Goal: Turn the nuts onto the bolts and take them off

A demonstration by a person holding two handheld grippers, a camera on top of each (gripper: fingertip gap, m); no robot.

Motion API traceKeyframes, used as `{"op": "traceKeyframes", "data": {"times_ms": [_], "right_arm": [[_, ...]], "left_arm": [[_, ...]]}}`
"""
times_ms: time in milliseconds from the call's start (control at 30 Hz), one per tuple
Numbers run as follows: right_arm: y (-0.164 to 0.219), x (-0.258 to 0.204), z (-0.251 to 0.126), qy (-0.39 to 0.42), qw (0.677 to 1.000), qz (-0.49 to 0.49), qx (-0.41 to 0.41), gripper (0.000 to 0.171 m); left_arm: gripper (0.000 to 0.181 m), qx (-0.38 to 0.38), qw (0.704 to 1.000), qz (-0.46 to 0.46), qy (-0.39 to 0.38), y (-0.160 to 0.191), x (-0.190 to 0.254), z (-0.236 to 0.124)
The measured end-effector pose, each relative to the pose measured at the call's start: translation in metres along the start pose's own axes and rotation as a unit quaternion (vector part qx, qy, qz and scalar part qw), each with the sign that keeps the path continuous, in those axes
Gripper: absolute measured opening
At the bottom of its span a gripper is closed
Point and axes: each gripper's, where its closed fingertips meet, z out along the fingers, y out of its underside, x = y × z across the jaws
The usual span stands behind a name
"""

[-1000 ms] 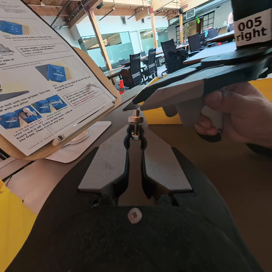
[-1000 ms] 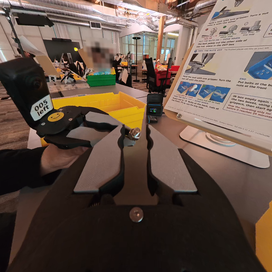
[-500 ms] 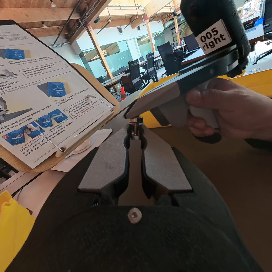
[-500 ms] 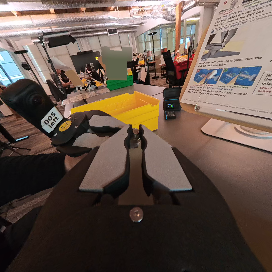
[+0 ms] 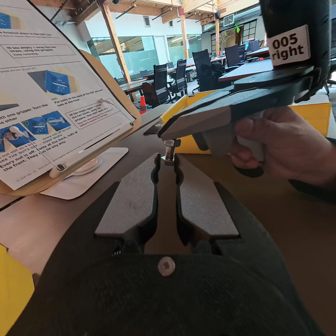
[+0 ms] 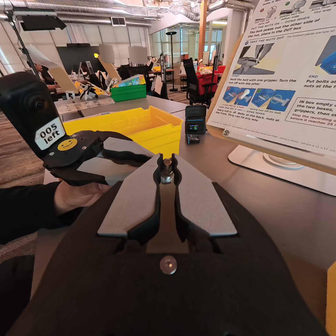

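Between the grey, matte fingertips of the left gripper (image 5: 167,160) stands a steel bolt (image 5: 169,152), upright, its hexagonal head pinched in the scalloped notch. From above, the right gripper (image 5: 170,141) clamps the hexagonal nut (image 5: 169,142) at the threaded shank's top; the right wrist view shows nut and bolt end seated between its notches (image 6: 166,170). Each black gripper body carries a white printed label, not transcribed. Behind lie a yellow plastic bin (image 6: 145,127), a small black device (image 6: 195,121), and a laminated instruction sheet (image 5: 45,94) on a rounded wooden stand.
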Motion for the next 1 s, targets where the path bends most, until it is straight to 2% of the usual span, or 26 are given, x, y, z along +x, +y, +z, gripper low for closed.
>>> {"op": "traceKeyframes", "data": {"times_ms": [400,500,733,767,833,900,1000], "right_arm": [[0.007,-0.003,0.005,0.017,0.998,-0.047,-0.024,0.006],[0.008,-0.006,0.005,0.006,0.999,-0.044,-0.025,0.006],[0.007,-0.006,0.006,-0.007,1.000,-0.019,-0.019,0.006],[0.008,-0.007,0.007,-0.013,1.000,-0.010,-0.018,0.009],[0.010,-0.009,0.008,-0.032,0.999,0.014,-0.021,0.032],[0.010,-0.009,0.008,-0.041,0.999,0.026,-0.021,0.034],[0.012,0.000,0.005,-0.011,0.999,0.014,-0.029,0.032]], "left_arm": [[0.021,-0.021,0.999,-0.040,0.024,0.009,0.003,0.003],[0.008,-0.024,0.999,-0.021,0.028,0.008,0.006,0.003],[0.007,-0.032,0.999,-0.026,0.021,0.009,0.003,0.001],[0.007,-0.032,0.999,-0.018,0.012,0.009,0.001,0.000],[0.007,-0.030,0.999,-0.020,0.020,0.008,0.003,0.000],[0.007,-0.019,1.000,-0.008,0.014,0.003,0.003,-0.002],[0.007,-0.020,0.999,-0.011,-0.022,0.002,-0.009,-0.005]]}}
